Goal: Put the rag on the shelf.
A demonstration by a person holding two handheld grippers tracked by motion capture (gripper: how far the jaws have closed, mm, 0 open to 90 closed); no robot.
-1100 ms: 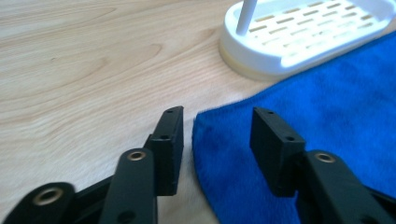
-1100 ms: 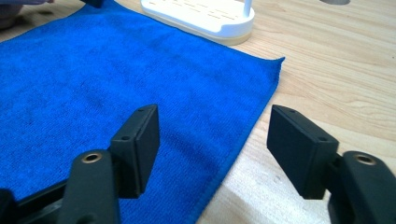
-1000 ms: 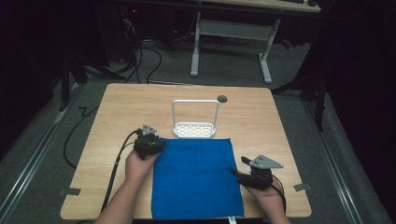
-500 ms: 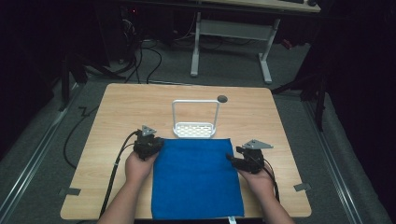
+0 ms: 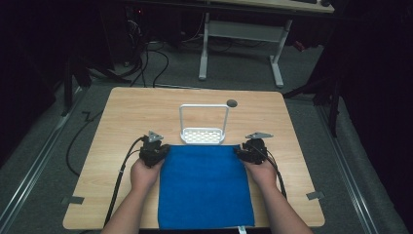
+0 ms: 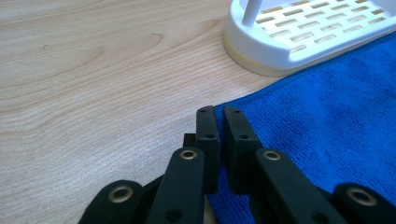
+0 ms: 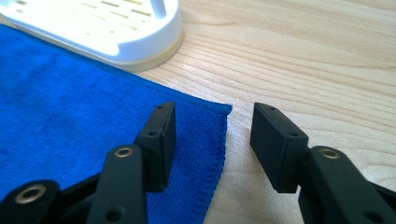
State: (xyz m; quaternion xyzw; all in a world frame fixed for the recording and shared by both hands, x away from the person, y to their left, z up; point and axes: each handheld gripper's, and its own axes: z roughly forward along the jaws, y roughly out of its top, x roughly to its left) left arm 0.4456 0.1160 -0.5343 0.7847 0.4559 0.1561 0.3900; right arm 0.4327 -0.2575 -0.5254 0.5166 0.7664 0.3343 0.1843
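Observation:
A blue towel (image 5: pixel 204 185) lies flat on the wooden table (image 5: pixel 136 107), its far edge against a white slotted rack (image 5: pixel 203 135) with a hoop handle. My left gripper (image 5: pixel 163 148) sits at the towel's far left corner. In the left gripper view its jaws (image 6: pixel 218 112) have just closed and pinch that corner of the towel (image 6: pixel 327 116), near the rack (image 6: pixel 303 42). My right gripper (image 5: pixel 239 150) is at the far right corner. Its jaws (image 7: pixel 212 112) have been closing but stand apart, one over the towel (image 7: pixel 70 93), one over bare wood.
A small dark round spot (image 5: pixel 232 103) marks the table behind the rack. Bits of tape (image 5: pixel 315 195) sit near the table's front corners. A white desk frame (image 5: pixel 243 39) and cables (image 5: pixel 78 141) are on the floor beyond and to the left.
My right hand has moved away from the person along the towel's right edge to its far corner. The left hand has stayed at the far left corner.

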